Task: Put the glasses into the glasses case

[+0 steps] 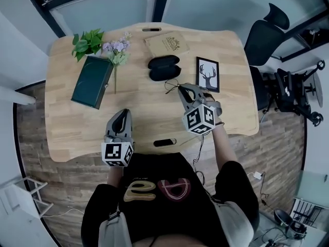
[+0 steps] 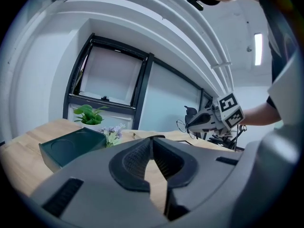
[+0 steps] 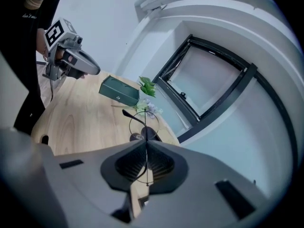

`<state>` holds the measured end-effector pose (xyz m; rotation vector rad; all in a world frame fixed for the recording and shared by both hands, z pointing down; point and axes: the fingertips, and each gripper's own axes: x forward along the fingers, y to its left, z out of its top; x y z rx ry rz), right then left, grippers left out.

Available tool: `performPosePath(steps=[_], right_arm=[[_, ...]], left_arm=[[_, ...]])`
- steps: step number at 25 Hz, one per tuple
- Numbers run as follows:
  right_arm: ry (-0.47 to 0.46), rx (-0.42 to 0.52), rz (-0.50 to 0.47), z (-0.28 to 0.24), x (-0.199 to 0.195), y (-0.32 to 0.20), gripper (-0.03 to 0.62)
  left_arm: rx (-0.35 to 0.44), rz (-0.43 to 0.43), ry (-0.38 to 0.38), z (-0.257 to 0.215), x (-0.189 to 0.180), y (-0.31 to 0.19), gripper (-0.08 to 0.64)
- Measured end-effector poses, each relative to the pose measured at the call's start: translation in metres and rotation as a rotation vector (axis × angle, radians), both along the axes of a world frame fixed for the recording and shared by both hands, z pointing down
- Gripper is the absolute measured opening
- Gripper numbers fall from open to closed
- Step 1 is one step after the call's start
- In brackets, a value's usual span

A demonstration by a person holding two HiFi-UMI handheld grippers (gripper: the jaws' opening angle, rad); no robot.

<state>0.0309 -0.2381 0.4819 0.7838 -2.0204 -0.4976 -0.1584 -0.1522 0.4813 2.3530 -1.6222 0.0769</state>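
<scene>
We find the glasses [image 3: 144, 124] pinched in the right claw [image 3: 146, 145]. Its jaws are closed on the thin wire frame, and one round lens and a temple stick out beyond the tips. From the head view, the right claw [image 1: 181, 89] reaches out over the wooden surface [image 1: 67, 122] with the glasses [image 1: 172, 85] at its tip. They sit just on the person's side of the glasses case [image 1: 164, 67] and are not inside it. The case lies open near the middle of the far half of the surface, its two black halves side by side.

The left claw [image 1: 123, 113] sits nearer the person, well apart from the case. In its own view the left claw [image 2: 152, 141] has its jaw tips together with nothing between them — only bare wood shows through the gap lower down.

A framed deer picture [image 1: 207, 73] lies just right of the case, and a brown card [image 1: 166, 43] lies beyond it. Further left are a dark green box [image 1: 92, 81], a sprig of pale purple flowers [image 1: 117, 48] and a leafy plant [image 1: 87, 42].
</scene>
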Motion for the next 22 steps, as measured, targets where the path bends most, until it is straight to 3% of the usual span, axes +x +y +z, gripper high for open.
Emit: performPosePath(steps=[7, 22], right_arm=[[0.11, -0.013, -0.16, 0.013, -0.007, -0.031, 0.017], [0.186, -0.087, -0.373, 0.052, -0.017, -0.074, 0.017]], left_arm=[[-0.017, -0.1, -0.004, 0.004, -0.013, -0.009, 0.031], [-0.064, -0.237, -0.048, 0.012, -0.022, -0.018, 0.031]])
